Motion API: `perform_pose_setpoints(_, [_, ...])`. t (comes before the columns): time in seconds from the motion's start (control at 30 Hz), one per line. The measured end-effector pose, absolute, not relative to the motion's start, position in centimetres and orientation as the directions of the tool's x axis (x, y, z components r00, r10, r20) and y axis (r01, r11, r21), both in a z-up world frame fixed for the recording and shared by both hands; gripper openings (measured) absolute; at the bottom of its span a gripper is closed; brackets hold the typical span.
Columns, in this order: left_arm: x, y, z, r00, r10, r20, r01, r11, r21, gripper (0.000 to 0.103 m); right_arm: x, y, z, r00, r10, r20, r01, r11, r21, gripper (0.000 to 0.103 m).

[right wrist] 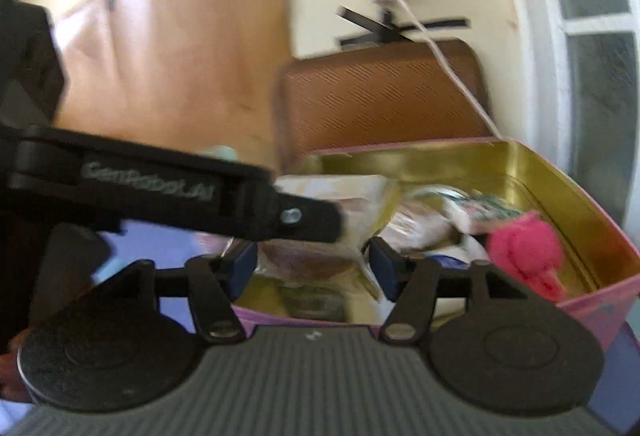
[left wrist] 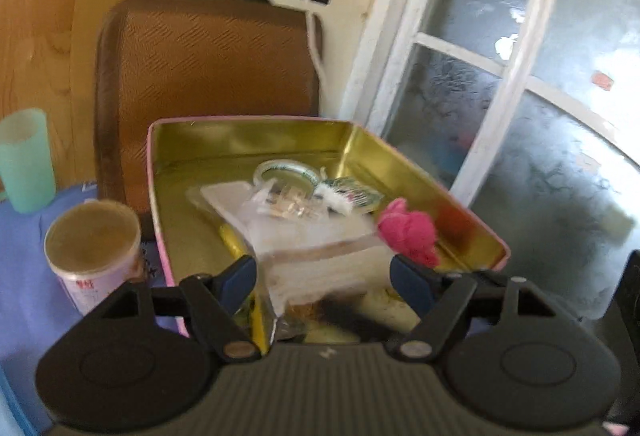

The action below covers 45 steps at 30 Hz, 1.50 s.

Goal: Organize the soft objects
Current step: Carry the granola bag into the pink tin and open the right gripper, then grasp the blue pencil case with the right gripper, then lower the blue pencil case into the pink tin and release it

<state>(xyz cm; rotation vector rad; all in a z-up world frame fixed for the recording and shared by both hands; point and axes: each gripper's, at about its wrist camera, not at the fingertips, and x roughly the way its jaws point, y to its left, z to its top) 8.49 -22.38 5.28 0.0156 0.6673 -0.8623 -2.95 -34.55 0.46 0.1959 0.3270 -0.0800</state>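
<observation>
A pink tin with a gold inside point(left wrist: 460, 195) point(right wrist: 592, 220) holds a pink fluffy soft object point(left wrist: 408, 230) point(right wrist: 524, 250), clear plastic bags point(left wrist: 288, 220) point(right wrist: 344, 211), a round lid point(left wrist: 284, 173) and a small green-printed packet point(left wrist: 352, 191) point(right wrist: 484, 213). My left gripper point(left wrist: 324, 276) is open, its blue-padded fingers point(left wrist: 240, 278) just above the tin's near end, either side of a clear bag. My right gripper point(right wrist: 312, 270) is open over the tin's near rim. The left gripper's black arm point(right wrist: 168, 195) crosses the right wrist view.
A brown padded chair back point(left wrist: 208, 83) point(right wrist: 380, 95) stands behind the tin. A mint cup point(left wrist: 26, 159) and a pink-labelled can point(left wrist: 94, 252) stand left of it on a purple cloth point(left wrist: 24, 276). A frosted window point(left wrist: 520, 115) is at the right, a white cable point(left wrist: 312, 35) hangs down.
</observation>
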Motion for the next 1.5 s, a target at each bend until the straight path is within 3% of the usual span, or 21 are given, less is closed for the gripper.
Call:
perform_pose_setpoints(0.23, [6.8,-14.7,7.4,0.512,-0.733,-0.448,0.686,0.662,-0.301,0.077,-4.8,-36.5,0.8,0.967,-0.02,-0.254,0.114,0.925,0.363,0.066])
perform_pose_setpoints(0.47, [5.1,-2.9,6.4,0.64,-0.622,-0.451,0.533,0.782,-0.322,0.078,-5.4,-29.7,3.4,0.95,0.248,-0.19,-0.173,0.924,0.341,0.067])
perform_pose_setpoints(0.67, [5.0,4.5,3.2,0.686,-0.49,-0.538,0.346,0.87,-0.351,0.079,-3.0,-20.4,1.4,0.844,0.407,-0.35,-0.326,0.906,0.268,0.067])
perform_pose_setpoints(0.87, [5.4,7.9,0.6,0.694,-0.396,-0.602,0.243,0.915,-0.323,0.087,0.4,-15.2,-1.4,0.79,0.337,-0.512,-0.297,0.941,0.161,0.076])
perform_pose_setpoints(0.9, [5.5,8.5,0.3,0.69,-0.399,-0.603,0.234,0.912,-0.336,0.087,1.0,-14.7,-1.6,0.778,0.342,-0.528,-0.31,0.939,0.151,0.073])
perform_pose_setpoints(0.93, [5.6,9.0,0.1,0.688,-0.406,-0.601,0.229,0.908,-0.352,0.087,1.6,-14.3,-1.8,0.761,0.345,-0.549,-0.324,0.936,0.138,0.057])
perform_pose_setpoints(1.1, [5.1,10.6,0.2,0.699,-0.431,-0.571,0.234,0.892,-0.386,0.093,-0.2,-14.5,-0.5,0.676,0.467,-0.57,-0.493,0.861,0.121,0.057])
perform_pose_setpoints(1.2, [4.9,10.1,0.1,0.672,-0.469,-0.573,0.269,0.875,-0.402,0.093,-2.3,-15.6,-0.1,0.657,0.459,-0.598,-0.532,0.844,0.064,0.058])
perform_pose_setpoints(1.33, [4.7,7.8,-0.2,0.599,-0.552,-0.58,0.323,0.829,-0.456,0.093,-4.9,-16.1,-0.7,0.661,0.452,-0.599,-0.522,0.851,0.065,0.074])
perform_pose_setpoints(1.5, [3.9,5.2,-0.3,0.55,-0.579,-0.602,0.351,0.814,-0.463,0.093,-4.6,-15.5,-1.0,0.713,0.424,-0.558,-0.503,0.864,0.013,0.08])
